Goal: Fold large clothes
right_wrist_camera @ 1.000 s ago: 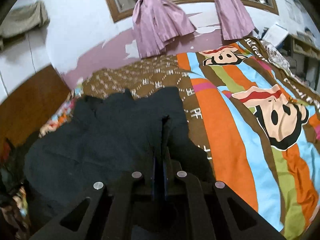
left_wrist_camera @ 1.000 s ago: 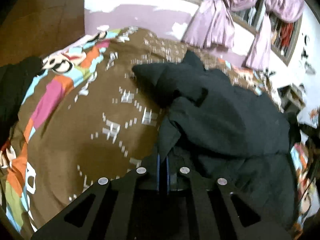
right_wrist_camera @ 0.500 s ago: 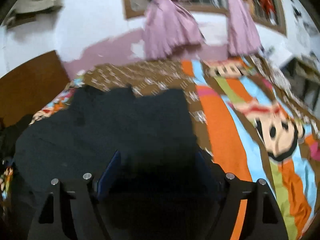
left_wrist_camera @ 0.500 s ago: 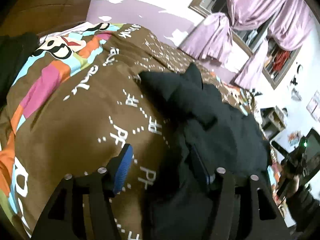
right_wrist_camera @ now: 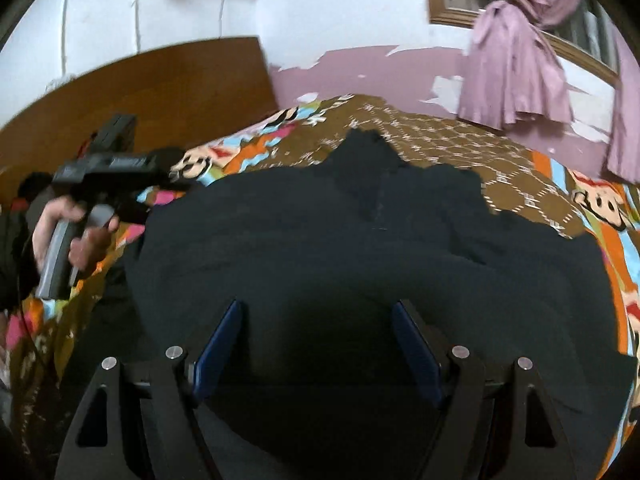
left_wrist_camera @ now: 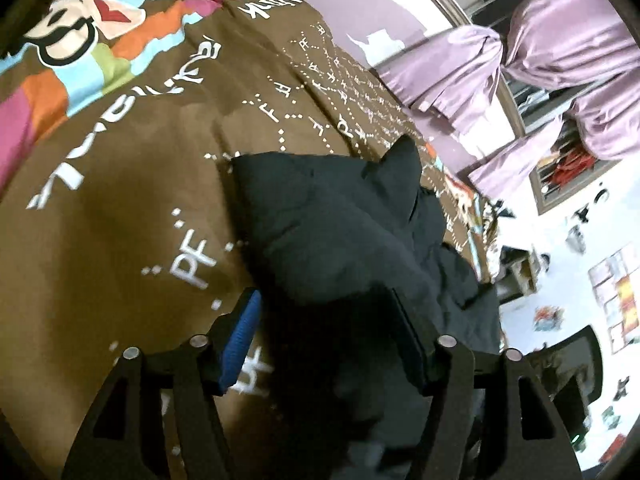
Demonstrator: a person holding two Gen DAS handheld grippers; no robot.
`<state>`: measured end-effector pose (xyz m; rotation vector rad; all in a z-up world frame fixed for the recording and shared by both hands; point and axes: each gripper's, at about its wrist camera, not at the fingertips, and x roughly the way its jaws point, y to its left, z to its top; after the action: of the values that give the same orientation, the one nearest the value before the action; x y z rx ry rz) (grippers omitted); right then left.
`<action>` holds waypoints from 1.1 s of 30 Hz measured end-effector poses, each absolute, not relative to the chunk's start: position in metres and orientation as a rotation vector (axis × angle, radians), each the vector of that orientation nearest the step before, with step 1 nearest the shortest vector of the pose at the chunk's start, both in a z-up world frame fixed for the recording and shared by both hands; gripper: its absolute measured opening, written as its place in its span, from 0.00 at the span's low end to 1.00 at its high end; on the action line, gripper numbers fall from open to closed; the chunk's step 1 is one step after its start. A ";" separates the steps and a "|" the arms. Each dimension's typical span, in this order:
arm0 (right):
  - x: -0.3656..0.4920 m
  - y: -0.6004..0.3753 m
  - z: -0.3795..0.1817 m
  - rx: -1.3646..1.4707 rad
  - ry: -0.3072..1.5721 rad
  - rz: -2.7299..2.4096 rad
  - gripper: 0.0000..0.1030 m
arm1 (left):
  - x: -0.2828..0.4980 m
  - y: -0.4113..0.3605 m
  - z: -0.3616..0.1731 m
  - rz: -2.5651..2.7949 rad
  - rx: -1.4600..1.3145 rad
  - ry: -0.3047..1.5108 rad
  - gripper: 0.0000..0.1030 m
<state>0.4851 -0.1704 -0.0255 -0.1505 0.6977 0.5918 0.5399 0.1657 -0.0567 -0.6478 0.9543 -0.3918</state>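
A large black garment lies spread and rumpled on the bed; it also shows in the left wrist view. My right gripper is open, its blue-padded fingers apart just above the garment's near part. My left gripper is open at the garment's left edge, one blue pad over the brown cover, the other finger over the black cloth. In the right wrist view the left gripper shows at the far left, held in a hand.
The bed has a brown and striped cartoon-print cover. A wooden headboard stands behind it. Purple curtains hang at a window. Shelves and clutter stand at the right wall.
Both grippers were shut on the black garment one second ago and have since opened and let it go. Both views have swung; the right one now looks left toward the headboard.
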 end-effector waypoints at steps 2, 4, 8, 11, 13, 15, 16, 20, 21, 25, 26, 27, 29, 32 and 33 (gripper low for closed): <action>0.490 -0.162 -0.035 -0.169 0.714 0.585 0.74 | 0.546 0.163 -0.053 -0.388 -0.603 0.956 0.19; 0.493 -0.158 -0.047 -0.182 0.736 0.579 0.74 | 0.549 0.154 -0.038 -0.377 -0.477 0.926 0.09; 0.489 -0.155 -0.060 -0.195 0.765 0.588 0.74 | 0.533 0.119 0.008 -0.396 -0.146 0.703 0.05; 0.490 -0.157 -0.065 -0.187 0.780 0.586 0.75 | 0.522 0.090 0.016 -0.392 0.074 0.610 0.05; 0.494 -0.159 -0.069 -0.171 0.790 0.590 0.75 | 0.529 0.091 0.000 -0.351 0.081 0.652 0.05; 0.494 -0.159 -0.071 -0.166 0.785 0.595 0.75 | 0.539 0.102 -0.019 -0.315 0.030 0.712 0.05; 0.493 -0.158 -0.072 -0.175 0.780 0.596 0.75 | 0.542 0.109 -0.032 -0.292 0.005 0.748 0.05; 0.490 -0.154 -0.074 -0.198 0.759 0.599 0.76 | 0.541 0.117 -0.058 -0.264 0.007 0.792 0.06; 0.489 -0.155 -0.076 -0.198 0.752 0.601 0.76 | 0.538 0.121 -0.064 -0.259 0.008 0.801 0.07; 0.491 -0.157 -0.079 -0.197 0.734 0.607 0.77 | 0.540 0.122 -0.075 -0.242 -0.034 0.821 0.11; 0.490 -0.156 -0.079 -0.198 0.732 0.608 0.77 | 0.542 0.120 -0.073 -0.237 -0.049 0.824 0.12; 0.487 -0.157 -0.078 -0.197 0.731 0.610 0.77 | 0.538 0.124 -0.070 -0.237 -0.082 0.817 0.12; 0.486 -0.165 -0.071 -0.156 0.724 0.637 0.78 | 0.528 0.130 -0.063 -0.260 -0.127 0.807 0.21; 0.478 -0.185 -0.057 -0.074 0.713 0.663 0.78 | 0.509 0.143 -0.054 -0.329 -0.194 0.804 0.32; 0.477 -0.190 -0.053 -0.062 0.707 0.661 0.79 | 0.502 0.147 -0.052 -0.352 -0.215 0.806 0.33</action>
<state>0.4767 -0.1901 -0.0532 -0.0617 0.7069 0.6606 0.5019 0.1475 -0.0520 -0.2152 0.8061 -0.3523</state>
